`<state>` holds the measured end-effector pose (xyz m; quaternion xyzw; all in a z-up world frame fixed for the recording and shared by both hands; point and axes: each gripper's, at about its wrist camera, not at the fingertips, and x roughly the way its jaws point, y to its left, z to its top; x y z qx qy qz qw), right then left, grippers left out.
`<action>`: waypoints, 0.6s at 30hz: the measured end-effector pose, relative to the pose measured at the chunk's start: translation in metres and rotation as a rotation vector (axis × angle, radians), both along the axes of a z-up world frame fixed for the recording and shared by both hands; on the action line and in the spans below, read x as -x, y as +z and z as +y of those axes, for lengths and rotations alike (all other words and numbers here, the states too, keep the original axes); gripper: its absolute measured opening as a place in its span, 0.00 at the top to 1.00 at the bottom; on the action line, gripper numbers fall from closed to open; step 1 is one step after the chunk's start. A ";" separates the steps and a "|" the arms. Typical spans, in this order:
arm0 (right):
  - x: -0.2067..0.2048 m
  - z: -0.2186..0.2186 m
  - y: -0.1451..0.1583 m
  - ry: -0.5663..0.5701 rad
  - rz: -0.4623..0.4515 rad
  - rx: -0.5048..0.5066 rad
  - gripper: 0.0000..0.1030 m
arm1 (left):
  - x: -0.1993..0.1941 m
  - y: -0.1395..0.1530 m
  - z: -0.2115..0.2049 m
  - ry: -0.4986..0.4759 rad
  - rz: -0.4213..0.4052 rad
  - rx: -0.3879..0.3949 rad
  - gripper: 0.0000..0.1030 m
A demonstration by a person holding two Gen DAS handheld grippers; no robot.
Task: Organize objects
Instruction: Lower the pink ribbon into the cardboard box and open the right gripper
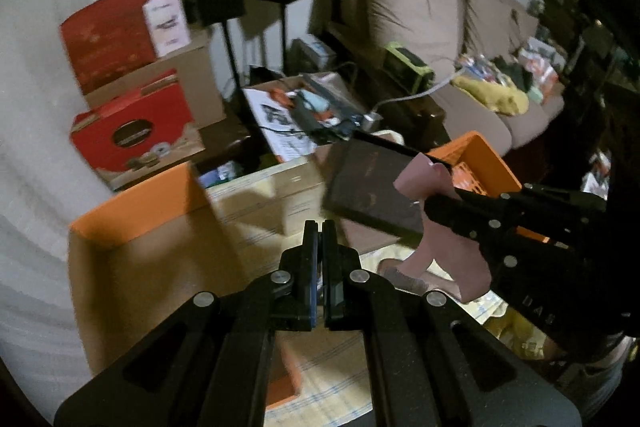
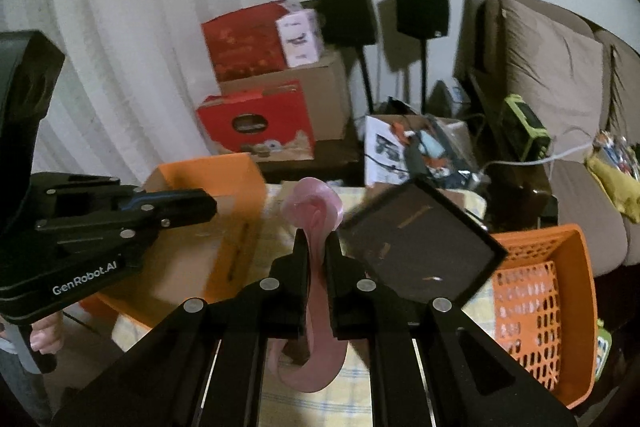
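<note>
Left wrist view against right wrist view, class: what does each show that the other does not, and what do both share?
Only the left wrist view shows the left gripper from behind, shut on nothing, and the sofa's full length.

Only the right wrist view shows the pink ribbon pinched in the right gripper, and a hand on the left gripper's handle.

Both show the dark book, orange basket, red boxes and speakers.

Pink ribbon-like strip point(image 2: 316, 239) hanging pinched between the right gripper's point(image 2: 316, 247) jaws, curling above and below them, dark square book point(image 2: 420, 247) lying tilted just right of the claw, orange slotted basket point(image 2: 540, 287) sitting farther right, orange-rimmed box point(image 2: 208, 203) lying left.
</note>
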<state>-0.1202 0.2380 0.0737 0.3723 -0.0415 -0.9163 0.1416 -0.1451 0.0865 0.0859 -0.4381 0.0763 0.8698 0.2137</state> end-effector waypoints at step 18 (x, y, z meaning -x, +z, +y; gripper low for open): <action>0.002 -0.101 0.015 0.077 0.045 -0.004 0.92 | -0.035 0.000 -0.122 0.291 0.122 -0.044 0.98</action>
